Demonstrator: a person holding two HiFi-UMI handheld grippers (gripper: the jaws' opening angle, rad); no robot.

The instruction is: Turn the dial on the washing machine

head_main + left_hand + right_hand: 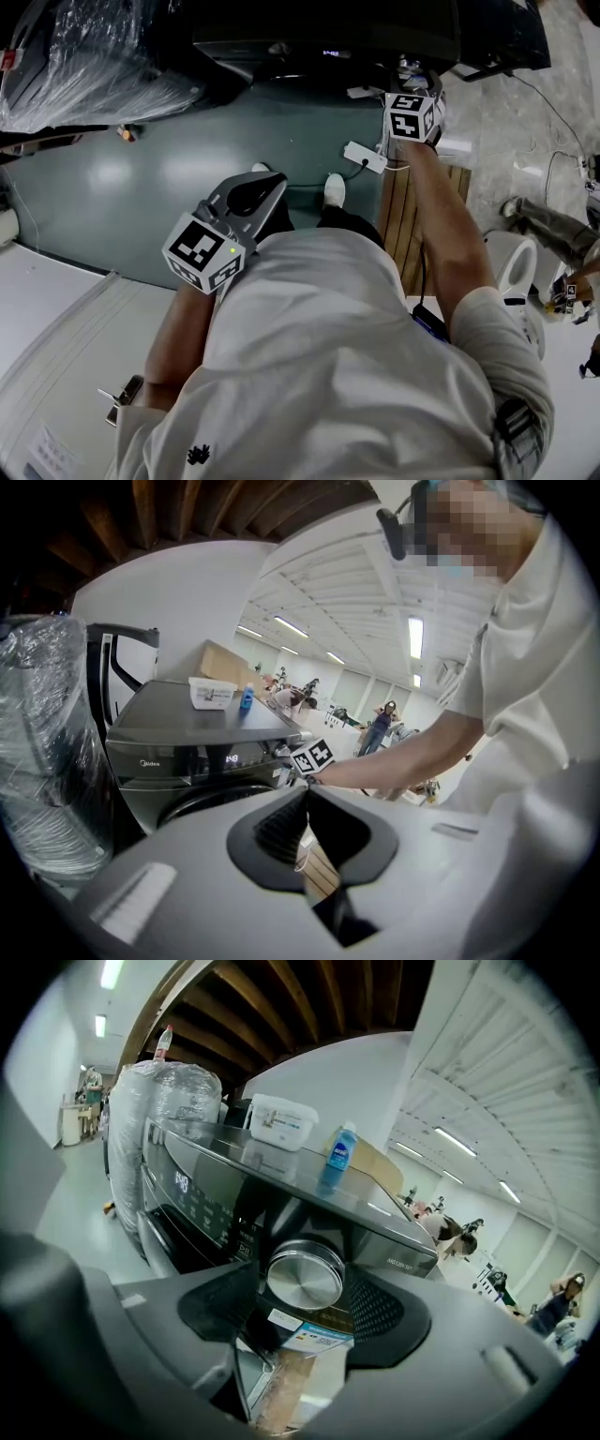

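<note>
The dark washing machine [319, 42] stands ahead of me, and its control panel [202, 1199] is lit. Its round silver dial [305, 1277] sits at the panel's right end. My right gripper [302, 1286] is shut on the dial, one jaw against each side of its rim. In the head view the right gripper [412, 84] reaches the machine's front with the arm stretched out. My left gripper [272, 183] hangs back above the floor, shut and holding nothing. In the left gripper view the left gripper [307, 797] points toward the machine [187, 752].
A plastic-wrapped appliance [84, 56] stands left of the machine. A white box [284, 1121] and a blue bottle [342, 1152] rest on the machine's lid. A white power strip [364, 157] and wooden slats [403, 220] lie on the floor below the right arm.
</note>
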